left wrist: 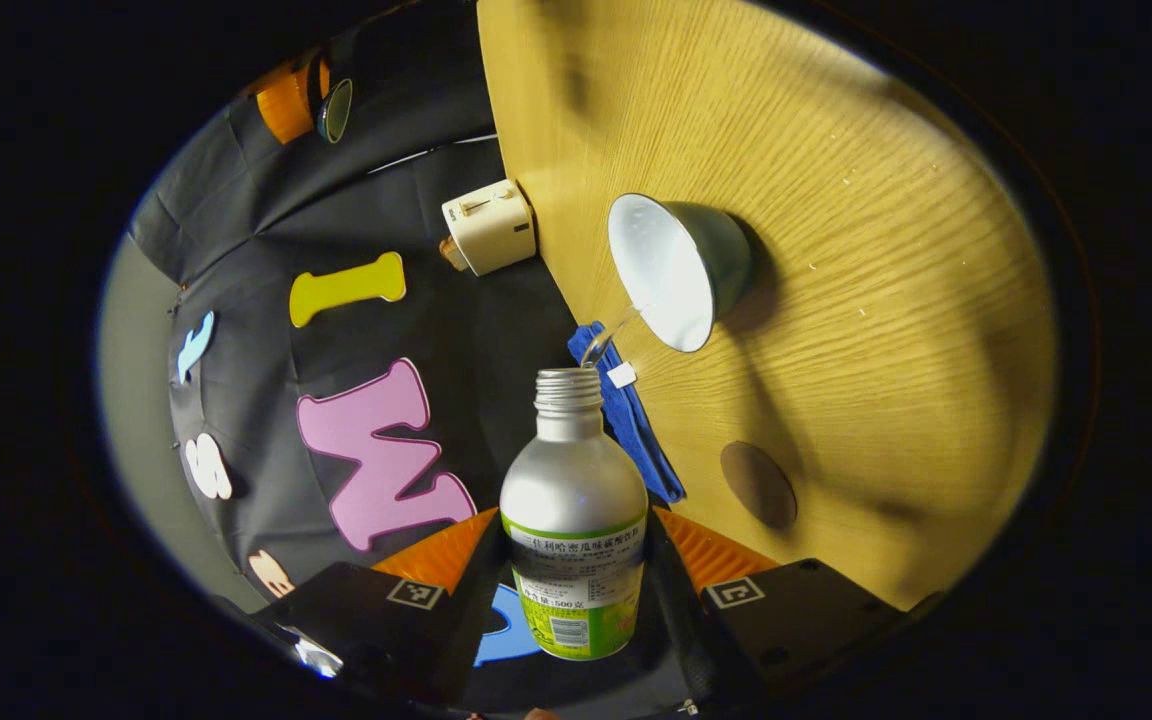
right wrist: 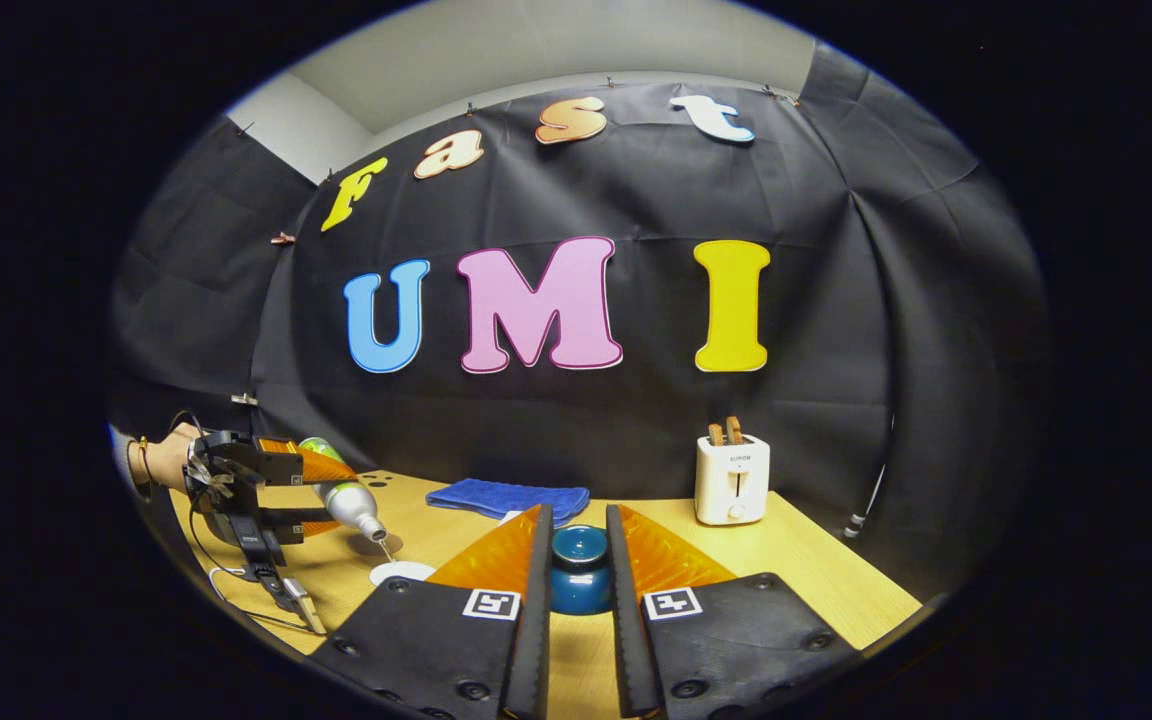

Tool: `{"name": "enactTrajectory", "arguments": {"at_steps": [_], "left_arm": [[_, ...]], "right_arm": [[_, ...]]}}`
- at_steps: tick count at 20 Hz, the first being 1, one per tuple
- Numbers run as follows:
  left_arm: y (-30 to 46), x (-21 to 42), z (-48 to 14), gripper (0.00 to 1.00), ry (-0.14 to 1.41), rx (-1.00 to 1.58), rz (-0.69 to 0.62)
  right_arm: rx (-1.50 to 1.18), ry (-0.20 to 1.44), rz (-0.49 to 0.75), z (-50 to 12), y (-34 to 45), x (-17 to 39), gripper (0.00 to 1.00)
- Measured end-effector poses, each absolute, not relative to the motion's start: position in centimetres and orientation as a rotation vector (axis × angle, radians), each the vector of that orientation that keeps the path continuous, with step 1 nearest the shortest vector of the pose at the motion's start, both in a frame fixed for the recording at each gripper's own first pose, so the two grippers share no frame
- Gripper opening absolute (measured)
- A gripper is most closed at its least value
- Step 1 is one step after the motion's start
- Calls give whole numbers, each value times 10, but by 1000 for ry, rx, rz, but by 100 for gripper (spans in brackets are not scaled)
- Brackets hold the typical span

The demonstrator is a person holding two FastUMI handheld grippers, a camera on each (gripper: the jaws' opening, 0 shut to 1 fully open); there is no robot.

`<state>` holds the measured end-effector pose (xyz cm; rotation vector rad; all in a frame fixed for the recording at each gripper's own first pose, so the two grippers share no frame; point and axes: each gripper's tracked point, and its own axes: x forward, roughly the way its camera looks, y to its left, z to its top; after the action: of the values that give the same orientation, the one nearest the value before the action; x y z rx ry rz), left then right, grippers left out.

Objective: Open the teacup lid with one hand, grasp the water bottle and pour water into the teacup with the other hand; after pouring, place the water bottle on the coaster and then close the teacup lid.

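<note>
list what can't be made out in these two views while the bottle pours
- Water level in the white-lined teacup: left gripper view, glare inside.
- Base of the silver, green-labelled water bottle: cut off between the left gripper fingers.
- Underside of the blue teacup lid: right gripper view, hidden between the right gripper fingers.

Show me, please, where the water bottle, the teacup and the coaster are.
water bottle (left wrist: 574,500): left gripper view, on its silver body.
teacup (left wrist: 664,270): left gripper view, on its white inside.
coaster (left wrist: 758,485): left gripper view, on its middle.
</note>
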<state>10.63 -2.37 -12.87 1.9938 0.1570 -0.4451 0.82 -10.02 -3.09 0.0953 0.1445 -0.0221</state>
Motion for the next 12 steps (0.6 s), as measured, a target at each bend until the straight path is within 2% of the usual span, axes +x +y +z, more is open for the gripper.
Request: {"name": "enactTrajectory", "arguments": {"at_steps": [12], "left_arm": [[-28, 114, -119, 80, 92, 2158, -427]], "right_arm": [[100, 126, -19, -22, -102, 5, 30]]}}
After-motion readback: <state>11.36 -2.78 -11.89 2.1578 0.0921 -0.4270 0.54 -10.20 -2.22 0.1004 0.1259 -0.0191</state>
